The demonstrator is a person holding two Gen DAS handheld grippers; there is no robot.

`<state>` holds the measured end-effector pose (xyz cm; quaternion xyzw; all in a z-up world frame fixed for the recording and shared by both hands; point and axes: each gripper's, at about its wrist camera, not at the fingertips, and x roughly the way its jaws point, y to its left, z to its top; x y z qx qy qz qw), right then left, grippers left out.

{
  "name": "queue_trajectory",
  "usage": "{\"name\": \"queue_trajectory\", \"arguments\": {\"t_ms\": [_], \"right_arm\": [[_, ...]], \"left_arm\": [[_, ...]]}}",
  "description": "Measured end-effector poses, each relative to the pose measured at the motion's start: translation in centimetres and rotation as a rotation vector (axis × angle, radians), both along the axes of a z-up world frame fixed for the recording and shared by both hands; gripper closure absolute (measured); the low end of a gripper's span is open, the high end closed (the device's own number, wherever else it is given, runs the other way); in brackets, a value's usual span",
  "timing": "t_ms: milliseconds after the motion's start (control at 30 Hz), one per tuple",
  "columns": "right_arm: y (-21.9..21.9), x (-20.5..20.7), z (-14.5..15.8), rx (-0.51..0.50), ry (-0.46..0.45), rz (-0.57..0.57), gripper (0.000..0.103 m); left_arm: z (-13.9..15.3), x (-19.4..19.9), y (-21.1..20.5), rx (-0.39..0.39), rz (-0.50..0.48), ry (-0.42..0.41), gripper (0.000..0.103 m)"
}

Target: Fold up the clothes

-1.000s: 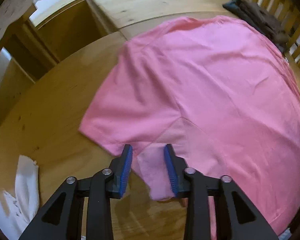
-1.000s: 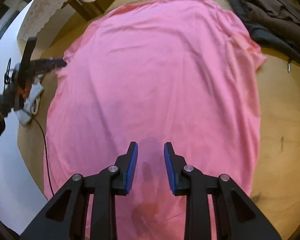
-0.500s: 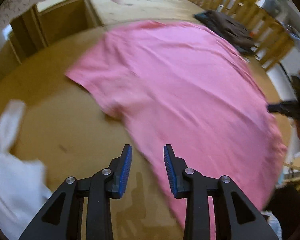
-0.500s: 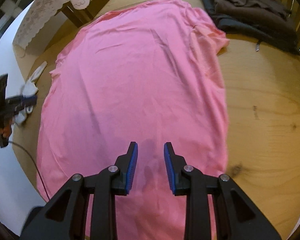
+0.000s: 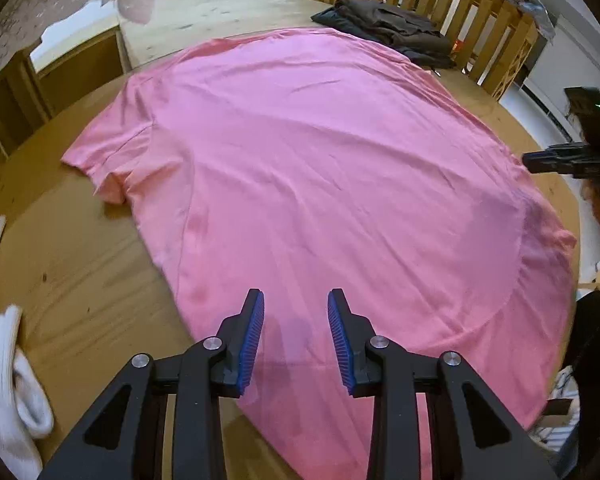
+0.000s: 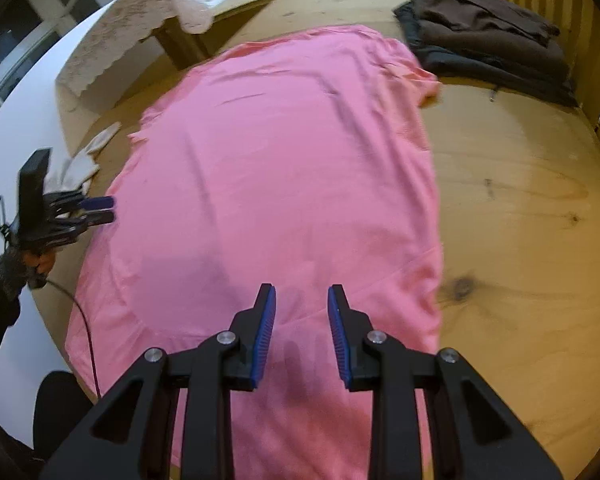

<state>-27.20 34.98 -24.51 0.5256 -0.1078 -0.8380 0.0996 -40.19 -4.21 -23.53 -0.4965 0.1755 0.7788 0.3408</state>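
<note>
Blue pads (image 5: 252, 340) of the left gripper (image 5: 296, 336) stand partly apart with nothing between them, hanging above the near hem of the pink T-shirt (image 5: 320, 168) without touching it. From the right wrist view the right gripper (image 6: 302, 328) is likewise partly spread and empty, poised above the same hem nearer the shirt's other side edge. Between and beyond both tools, the shirt lies spread flat across the middle of the wooden table (image 6: 520, 208), its hem reaching the near edge and its sleeves pointing toward the side edges, one sleeve (image 5: 100, 160) bunched slightly against the wood. Near the left edge lies a white cloth (image 5: 8, 380), and a second pale piece (image 6: 96, 148) sits just beside the shirt's left sleeve. At the far right corner a stack of dark folded clothes (image 6: 488, 40) rests close to the shirt's right sleeve, apart from it. Behind that stack runs a wooden railing (image 5: 460, 12). Past the far left edge, a lace-covered piece of furniture (image 6: 140, 28) stands against the table.
</note>
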Motion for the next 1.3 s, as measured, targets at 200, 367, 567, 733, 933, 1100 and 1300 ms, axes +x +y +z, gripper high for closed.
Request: {"name": "queue_trajectory", "arguments": {"t_ms": [200,367,567,733,933,1100,1300], "right_arm": [[-5.0,1.7,-1.4,-0.025,-0.022,0.063,0.076],[-8.6,3.5,-3.1,-0.028,-0.088,0.123,0.076],[-7.1,4.5,-1.1,-0.040,-0.053,0.080,0.076],[-2.1,1.8,-0.1,-0.067,-0.023,-0.053,0.076],[-2.3,0.2,-2.0,-0.020,-0.078,-0.055,0.076],[-3.3,1.1,-2.6,-0.001,-0.140,-0.011,0.076],[-1.9,-3.6,-0.5,0.061,-0.013,-0.054,0.077]], "left_arm": [[-1.0,1.5,-0.6,-0.052,-0.034,0.052,0.066],[-1.0,2.1,-2.6,-0.072,-0.023,0.052,0.062],[0.9,3.5,-5.3,-0.067,0.079,0.041,0.067],[3.4,9.0,-5.7,0.021,0.031,0.035,0.066],[0.1,14.6,-4.7,-0.024,-0.077,-0.100,0.065],[-0.3,16.3,-6.4,-0.007,-0.074,-0.117,0.063],[0.8,15.5,-7.7,-0.057,-0.051,-0.154,0.065]]}}
